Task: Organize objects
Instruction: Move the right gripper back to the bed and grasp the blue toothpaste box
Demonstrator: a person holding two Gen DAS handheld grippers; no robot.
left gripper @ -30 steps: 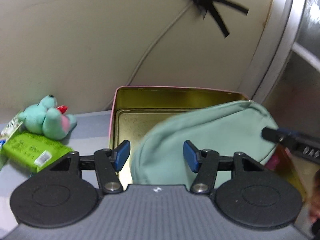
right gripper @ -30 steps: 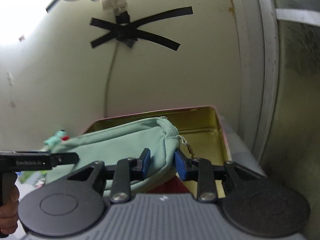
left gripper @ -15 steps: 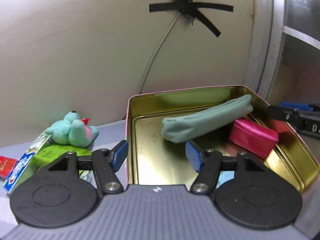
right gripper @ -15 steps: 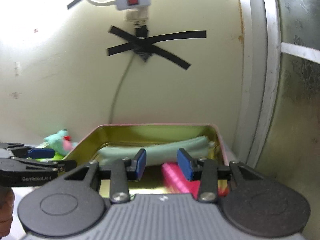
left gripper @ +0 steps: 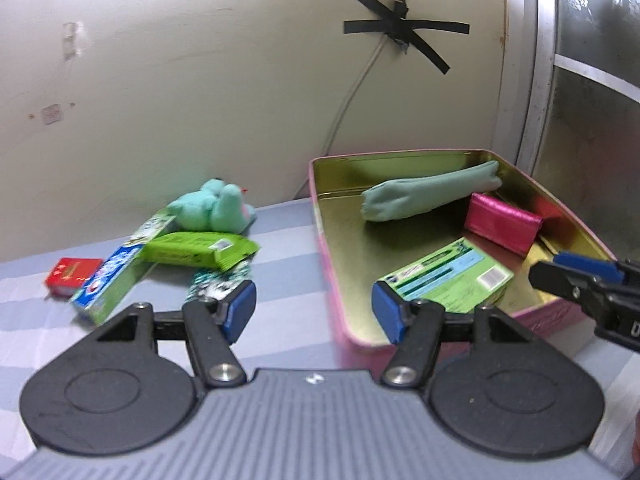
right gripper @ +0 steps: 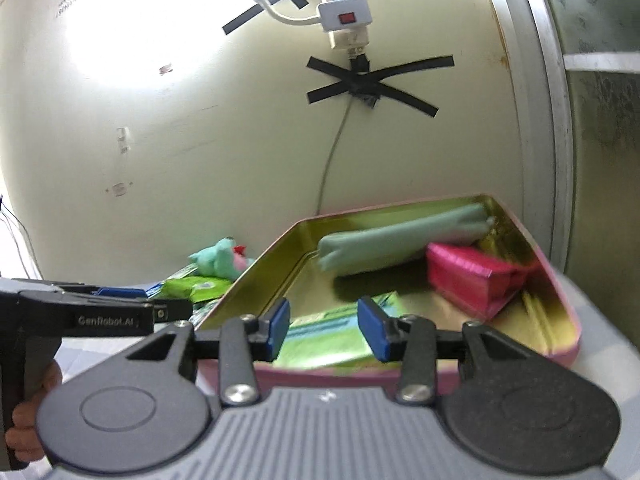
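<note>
Left of frame centre, beyond spread, empty left gripper (left gripper: pixel 314 312) fingers: toothpaste box (left gripper: pixel 116 276), long axis diagonal; right gripper (right gripper: pixel 325 328) likewise spread, farther.

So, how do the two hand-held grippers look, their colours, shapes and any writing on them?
Both are alike. The left gripper and the right gripper each have a ribbed grey body, two round black discs, black finger arms with silver screws and blue pads. The right wrist view shows "GenRobot.AI" in white on the left one's black side. No cables or sleeves show.
</note>
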